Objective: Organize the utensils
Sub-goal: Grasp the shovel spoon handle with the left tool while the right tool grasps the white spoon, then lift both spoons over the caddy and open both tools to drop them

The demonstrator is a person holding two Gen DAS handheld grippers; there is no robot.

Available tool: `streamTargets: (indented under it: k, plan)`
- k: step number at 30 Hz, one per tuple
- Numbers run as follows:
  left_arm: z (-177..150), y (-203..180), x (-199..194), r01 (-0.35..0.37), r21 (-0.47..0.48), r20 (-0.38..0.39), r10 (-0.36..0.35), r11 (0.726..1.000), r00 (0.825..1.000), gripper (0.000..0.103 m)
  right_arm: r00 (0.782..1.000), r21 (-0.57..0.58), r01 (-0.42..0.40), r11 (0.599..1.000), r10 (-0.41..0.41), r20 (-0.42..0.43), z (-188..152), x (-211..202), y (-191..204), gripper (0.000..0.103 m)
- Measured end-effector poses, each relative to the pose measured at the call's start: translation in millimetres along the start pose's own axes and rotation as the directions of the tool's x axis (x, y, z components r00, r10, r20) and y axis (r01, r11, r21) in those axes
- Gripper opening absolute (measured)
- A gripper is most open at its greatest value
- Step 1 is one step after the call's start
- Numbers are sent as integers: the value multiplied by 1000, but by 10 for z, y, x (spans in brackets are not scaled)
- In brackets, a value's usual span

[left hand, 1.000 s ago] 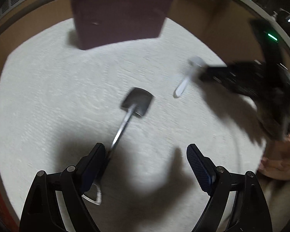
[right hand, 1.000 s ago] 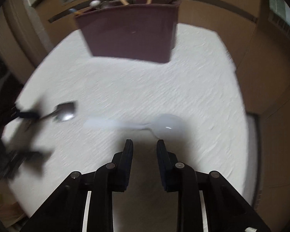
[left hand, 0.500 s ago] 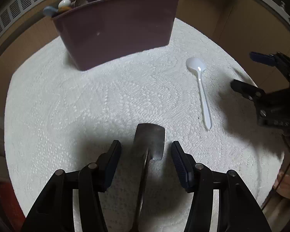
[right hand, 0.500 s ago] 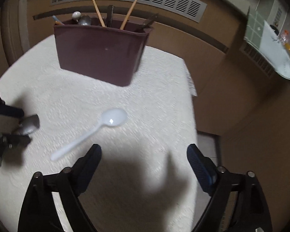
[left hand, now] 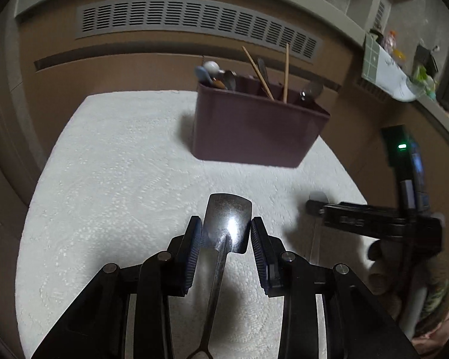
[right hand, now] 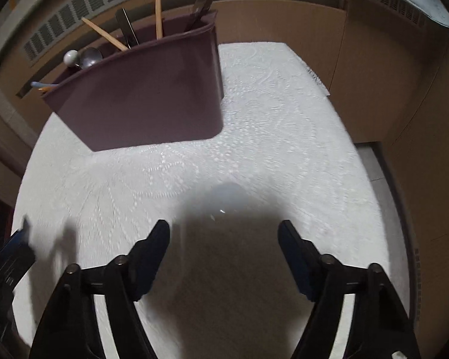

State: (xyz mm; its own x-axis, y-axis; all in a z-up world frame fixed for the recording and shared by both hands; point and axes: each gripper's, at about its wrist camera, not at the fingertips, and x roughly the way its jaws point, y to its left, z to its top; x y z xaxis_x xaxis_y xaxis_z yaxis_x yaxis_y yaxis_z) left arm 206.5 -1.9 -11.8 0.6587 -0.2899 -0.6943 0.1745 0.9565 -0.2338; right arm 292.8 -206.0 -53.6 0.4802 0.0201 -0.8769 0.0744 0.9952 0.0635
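The left tool [left hand: 226, 233] has just been closing, and its two ribbed pads now pinch the flat square head of a metal spatula [left hand: 228, 224] from either side. The spatula's head sticks out past the fingertips toward the far side, and its thin handle runs back between the tool's arms toward the near edge of the view, ending in a small loop. The spatula appears lifted off the white cloth [left hand: 113, 179] that covers the tabletop, though how far I cannot tell.

The right tool [right hand: 223, 233] has also just been closing, yet its jaws stand spread, and nothing is pressed between the pads. Just beyond its fingertips, in the tool's own shadow, lies the rounded bowl of a white plastic spoon [right hand: 229, 199]; it is blurred, and its handle is lost in the shadow between the fingers. In the left wrist view the right tool sits low at the right, over the cloth's right edge, with a hand [left hand: 404, 275] wrapped round its grip.

Farther off, in the middle of the cloth, stands a dark maroon holder [left hand: 254, 131]. Out of its top poke two wooden chopsticks [left hand: 286, 71], a few metal utensils, and spoons with pale rounded ends at its left end. Behind it runs a brown wall with a long grey vent [left hand: 194, 27].
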Motion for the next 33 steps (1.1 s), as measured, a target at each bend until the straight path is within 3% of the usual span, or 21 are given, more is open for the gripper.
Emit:
streamTargets:
  k: [2, 3, 8, 11, 16, 17, 18, 20, 25, 32, 33]
  plan:
    - [25, 15, -22, -11, 3, 15, 11, 1000, 1000, 33, 997, -30, 72, 997, -72, 8, 38, 59, 165, 48]
    - [39, 51, -42, -15, 4, 21, 15, 1000, 1000, 33, 997, -46, 77, 996, -76, 21, 40, 58, 212, 31]
    - [34, 75, -80, -3, 7, 29, 3, 1000, 1000, 33, 995, -169, 77, 983, -65, 72, -62, -51, 408, 32]
    - [19, 101, -78, -10, 5, 13, 9, 1000, 1000, 33, 995, -202, 28, 979, -8, 99, -146, -254, 375, 32]
    - [-32, 132, -2, -14, 26, -54, 15, 1000, 998, 35, 989, -259, -22, 966, 59, 136, -291, -577, 260, 32]
    - [-55, 141, 47, -8, 38, -88, 11, 999, 996, 40, 988, -267, -33, 963, 72, 135, -331, -632, 237, 32]
    - [-82, 138, 106, 1, 60, -131, 6, 998, 991, 49, 988, -272, -42, 961, 81, 134, -372, -677, 218, 32]
    - [-152, 111, 178, 10, 105, -183, 10, 994, 983, 54, 986, -281, -50, 958, 92, 136, -385, -712, 140, 32]
    - [-192, 19, 344, -5, 197, -270, 59, 980, 961, 54, 981, -304, -69, 950, 119, 150, -443, -784, 37, 32]
    - [59, 34, 738, -47, 183, -359, 111, 982, 927, 53, 979, -304, -70, 950, 124, 163, -436, -752, 25, 32]
    - [82, 4, 758, -56, 199, -351, 124, 978, 928, 51, 978, -307, -69, 949, 125, 168, -432, -762, 30, 32]
